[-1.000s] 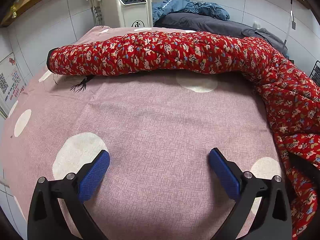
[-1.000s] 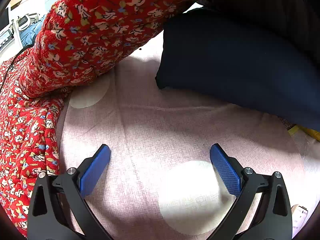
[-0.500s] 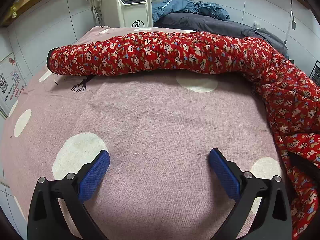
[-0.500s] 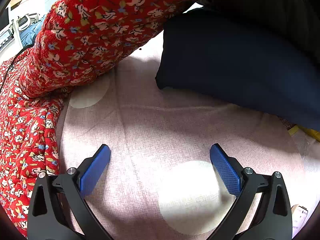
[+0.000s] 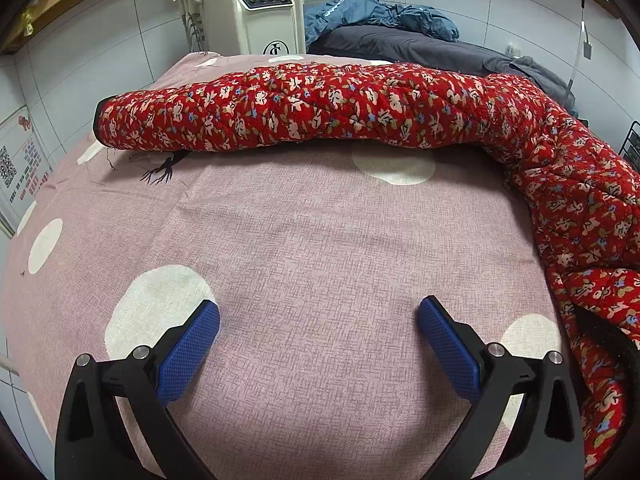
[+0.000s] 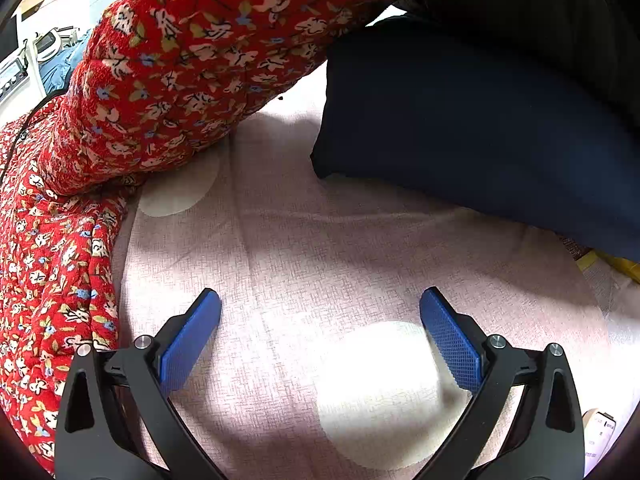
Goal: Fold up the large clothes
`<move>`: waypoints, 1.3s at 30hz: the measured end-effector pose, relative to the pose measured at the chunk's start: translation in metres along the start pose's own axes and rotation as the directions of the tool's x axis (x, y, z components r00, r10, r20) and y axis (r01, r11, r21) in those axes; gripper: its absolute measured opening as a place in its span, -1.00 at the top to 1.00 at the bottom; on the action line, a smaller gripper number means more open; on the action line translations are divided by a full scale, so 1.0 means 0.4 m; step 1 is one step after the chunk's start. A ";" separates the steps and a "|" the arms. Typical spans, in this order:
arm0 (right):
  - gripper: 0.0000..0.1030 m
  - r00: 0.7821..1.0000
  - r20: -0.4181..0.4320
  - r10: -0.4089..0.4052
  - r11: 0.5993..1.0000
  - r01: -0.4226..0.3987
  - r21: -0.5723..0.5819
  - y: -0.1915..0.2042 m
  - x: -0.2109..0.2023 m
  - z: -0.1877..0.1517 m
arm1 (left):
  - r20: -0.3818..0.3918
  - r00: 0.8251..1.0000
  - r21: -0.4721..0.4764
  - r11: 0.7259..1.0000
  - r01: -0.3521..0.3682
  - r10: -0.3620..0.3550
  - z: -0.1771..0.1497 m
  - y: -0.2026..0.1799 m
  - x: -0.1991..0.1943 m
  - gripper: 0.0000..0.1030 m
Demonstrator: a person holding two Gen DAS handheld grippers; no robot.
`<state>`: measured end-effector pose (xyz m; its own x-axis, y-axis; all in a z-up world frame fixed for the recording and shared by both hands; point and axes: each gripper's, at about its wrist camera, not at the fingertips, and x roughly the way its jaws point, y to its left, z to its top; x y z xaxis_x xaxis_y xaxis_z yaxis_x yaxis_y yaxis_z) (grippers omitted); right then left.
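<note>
Pink sheet with pale dots covers the whole work surface under me; also seen in right wrist view.

Red floral quilted coat lies on the sheet. Its sleeve stretches across the far side, cuff end at far left; the body bends down along the right edge of the left wrist view. In right wrist view the coat fills the upper left and left edge.

Dark navy cushion rests on the sheet, upper right, just beside the coat.

White machine with a screen stands beyond the far edge of the surface. Blue jacket heaped on a dark grey cover next to it.

My left gripper: fingers spread wide, nothing between them, well short of the coat.

My right gripper: fingers spread wide, only bare sheet between them; coat near its left finger, apart.
</note>
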<state>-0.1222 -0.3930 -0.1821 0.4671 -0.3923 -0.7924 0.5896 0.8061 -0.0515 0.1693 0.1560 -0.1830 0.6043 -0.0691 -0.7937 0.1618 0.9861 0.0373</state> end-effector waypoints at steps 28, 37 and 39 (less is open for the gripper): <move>-0.91 0.986 -0.090 0.141 0.990 -0.142 -0.004 0.038 -0.287 0.140 | -0.229 0.963 -0.100 0.980 -0.170 0.144 0.160 -0.057 -0.168 -0.88; -0.91 0.998 0.064 0.027 0.897 -0.053 0.440 -0.255 -0.407 0.360 | -0.251 0.958 -0.209 0.959 -0.191 0.136 0.144 -0.058 -0.257 -0.88; -0.91 0.996 0.068 0.051 0.858 -0.078 0.507 -0.308 -0.397 0.376 | -0.251 0.960 -0.199 0.963 -0.181 0.128 0.148 -0.082 -0.262 -0.88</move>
<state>-0.1700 -0.4968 0.0416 0.5403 -0.3802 -0.7507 0.8036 0.4978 0.3263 0.1469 0.1219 -0.0651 0.4051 0.0980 -0.9090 -0.1090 0.9923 0.0584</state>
